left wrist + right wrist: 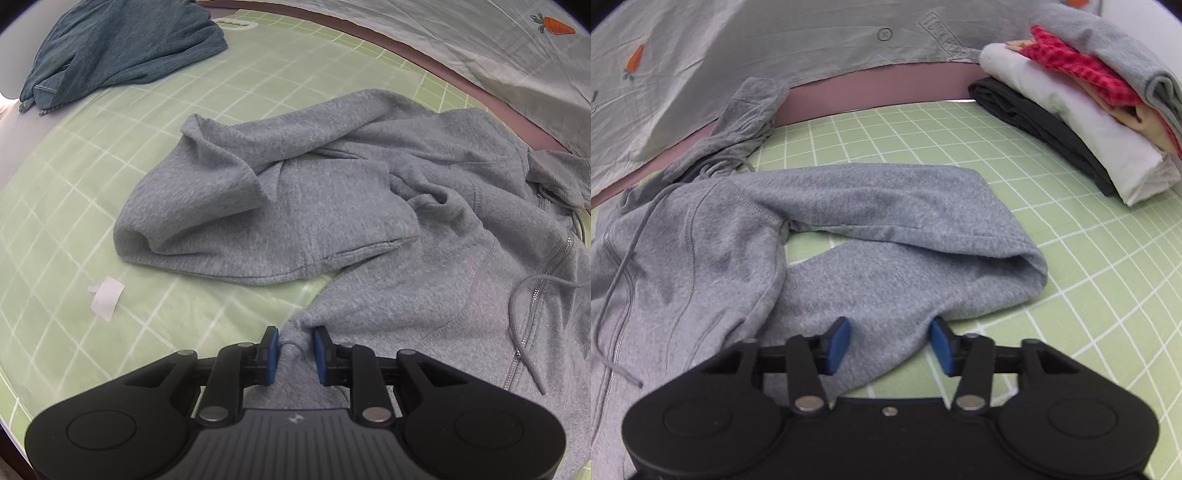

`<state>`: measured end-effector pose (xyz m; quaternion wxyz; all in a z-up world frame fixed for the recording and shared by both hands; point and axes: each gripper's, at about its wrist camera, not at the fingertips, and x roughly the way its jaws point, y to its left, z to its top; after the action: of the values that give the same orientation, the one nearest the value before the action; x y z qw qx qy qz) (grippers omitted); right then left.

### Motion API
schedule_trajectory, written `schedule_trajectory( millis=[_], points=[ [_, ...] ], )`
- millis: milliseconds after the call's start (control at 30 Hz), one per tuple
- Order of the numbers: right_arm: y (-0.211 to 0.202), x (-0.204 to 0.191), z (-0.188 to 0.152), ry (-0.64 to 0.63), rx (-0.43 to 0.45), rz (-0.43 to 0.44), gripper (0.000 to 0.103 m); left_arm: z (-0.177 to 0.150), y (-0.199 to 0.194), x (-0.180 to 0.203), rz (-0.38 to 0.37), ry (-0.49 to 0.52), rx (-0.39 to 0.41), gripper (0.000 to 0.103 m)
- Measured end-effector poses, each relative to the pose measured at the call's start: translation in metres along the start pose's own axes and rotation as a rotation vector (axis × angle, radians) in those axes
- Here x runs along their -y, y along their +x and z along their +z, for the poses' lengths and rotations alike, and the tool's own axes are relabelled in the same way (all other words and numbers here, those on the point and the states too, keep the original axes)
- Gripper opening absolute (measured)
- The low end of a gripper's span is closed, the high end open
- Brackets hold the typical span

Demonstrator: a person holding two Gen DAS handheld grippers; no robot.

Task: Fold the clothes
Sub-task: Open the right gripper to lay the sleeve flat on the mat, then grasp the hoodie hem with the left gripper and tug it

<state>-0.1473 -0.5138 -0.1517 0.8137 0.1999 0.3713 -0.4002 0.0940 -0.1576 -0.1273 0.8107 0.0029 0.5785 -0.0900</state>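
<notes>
1. On the grey sheet (849,44) behind, carrot motifs and embossed lettering too blurred to read.
2. Grey hoodie (369,206) lies crumpled on the green grid mat (74,229); its far right side is cut off.
3. Left gripper (295,352) clenches a hoodie fold; right gripper (890,345) straddles the fabric, pads apart.
4. Folded clothes stack (1089,122) at the mat's far right.

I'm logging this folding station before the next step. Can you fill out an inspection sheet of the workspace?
Surface: green grid mat, flat.
Job's things: grey zip hoodie spread out, sleeves crumpled.
Clutter: teal garment; folded stack; white paper scrap.
Grippers: left gripper pinching a hoodie fold; right gripper open, straddling the hoodie's edge.
Cables: nothing seen, only the hoodie's drawstring.
Surroundings: carrot-print sheet behind.
</notes>
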Motion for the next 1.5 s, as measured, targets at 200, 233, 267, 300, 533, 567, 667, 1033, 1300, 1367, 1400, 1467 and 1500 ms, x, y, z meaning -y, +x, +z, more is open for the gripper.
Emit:
schedule_trajectory(
  millis=[200,233,267,300,533,567,667,1033,1300,1367,1400,1467,1500],
  points=[
    [-0.008,0.017,0.01,-0.127,0.022,-0.039,0.009,0.001,-0.001,-0.002,-0.008,0.001,-0.009,0.024],
    [-0.009,0.031,0.017,-0.126,0.039,-0.09,0.009,0.001,-0.001,-0.003,-0.01,-0.004,-0.01,0.025],
    [-0.01,0.045,0.024,-0.125,0.056,-0.141,0.009,0.001,-0.001,-0.003,-0.013,-0.009,-0.01,0.025],
    [-0.011,0.059,0.031,-0.124,0.073,-0.192,0.009,0.001,-0.001,-0.004,-0.014,-0.012,-0.01,0.025],
    [-0.045,0.127,0.077,-0.214,0.265,-0.485,0.009,0.001,-0.001,-0.001,-0.001,-0.013,-0.006,0.025],
    [-0.052,0.128,0.08,-0.247,0.303,-0.516,0.009,0.001,-0.001,-0.001,-0.002,-0.017,-0.005,0.025],
    [-0.06,0.107,0.062,-0.373,0.358,-0.571,0.009,-0.001,-0.002,-0.002,-0.004,-0.032,-0.001,0.025],
    [-0.036,0.037,-0.036,-0.387,0.056,-0.339,0.042,0.0,-0.004,-0.007,-0.027,-0.06,-0.004,0.025],
    [-0.044,0.009,-0.034,-0.276,0.059,-0.252,0.086,0.006,-0.034,-0.033,-0.049,-0.097,0.068,0.033],
    [-0.047,0.002,-0.033,-0.287,0.053,-0.222,0.092,0.01,-0.04,-0.044,-0.018,-0.097,0.098,0.036],
    [-0.049,-0.001,-0.034,-0.289,0.049,-0.213,0.092,0.012,-0.041,-0.049,-0.001,-0.09,0.11,0.036],
    [-0.05,-0.007,-0.036,-0.288,0.036,-0.201,0.092,0.018,-0.042,-0.058,0.023,-0.078,0.123,0.04],
    [-0.051,-0.01,-0.036,-0.285,0.027,-0.197,0.092,0.021,-0.041,-0.063,0.018,-0.084,0.121,0.042]
  ],
)
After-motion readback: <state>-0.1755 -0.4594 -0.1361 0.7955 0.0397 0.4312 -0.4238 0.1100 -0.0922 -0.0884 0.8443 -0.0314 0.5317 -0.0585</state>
